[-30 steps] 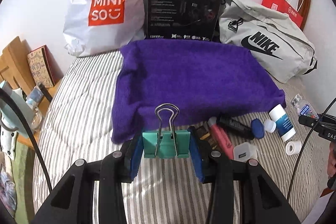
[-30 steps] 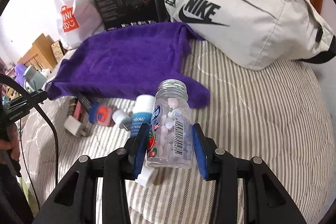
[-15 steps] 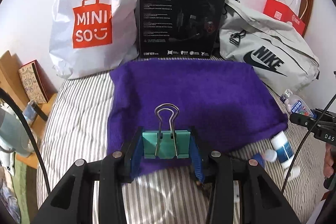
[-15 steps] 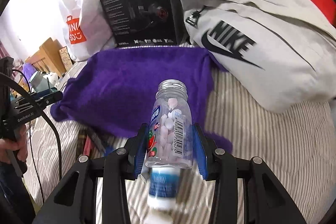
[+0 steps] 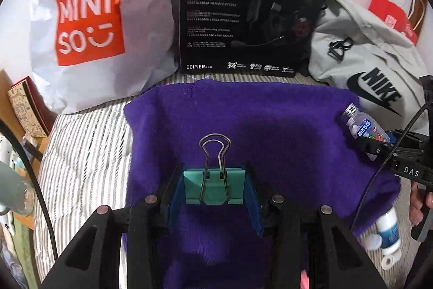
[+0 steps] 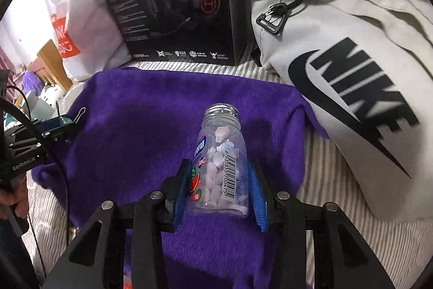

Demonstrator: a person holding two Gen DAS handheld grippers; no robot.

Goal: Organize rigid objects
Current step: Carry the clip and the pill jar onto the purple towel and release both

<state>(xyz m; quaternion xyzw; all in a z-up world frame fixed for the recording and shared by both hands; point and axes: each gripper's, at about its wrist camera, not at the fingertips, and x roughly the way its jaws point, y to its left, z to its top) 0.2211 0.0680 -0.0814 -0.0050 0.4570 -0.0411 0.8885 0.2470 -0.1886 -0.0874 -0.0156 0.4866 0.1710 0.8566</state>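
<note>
My left gripper [image 5: 215,187] is shut on a teal binder clip [image 5: 213,187] with its wire handles pointing forward, held over the purple towel [image 5: 257,121] on the striped bed. My right gripper [image 6: 219,188] is shut on a clear candy bottle [image 6: 220,161] with a silver cap, also above the purple towel [image 6: 151,132]. In the left wrist view the candy bottle [image 5: 364,126] shows at the towel's right edge; in the right wrist view the binder clip [image 6: 69,119] shows at its left edge.
Behind the towel stand a white Miniso bag [image 5: 92,26], a black headset box [image 5: 251,10] and a grey Nike bag [image 5: 373,72]. A white and blue bottle [image 5: 388,232] with a small white cap [image 5: 373,241] lies right of the towel. A wooden bedside unit [image 5: 16,110] is at left.
Both grippers have moved forward from the bed's near part to above the purple towel, each still holding its object. The loose items near the towel's front edge have dropped mostly out of view.
</note>
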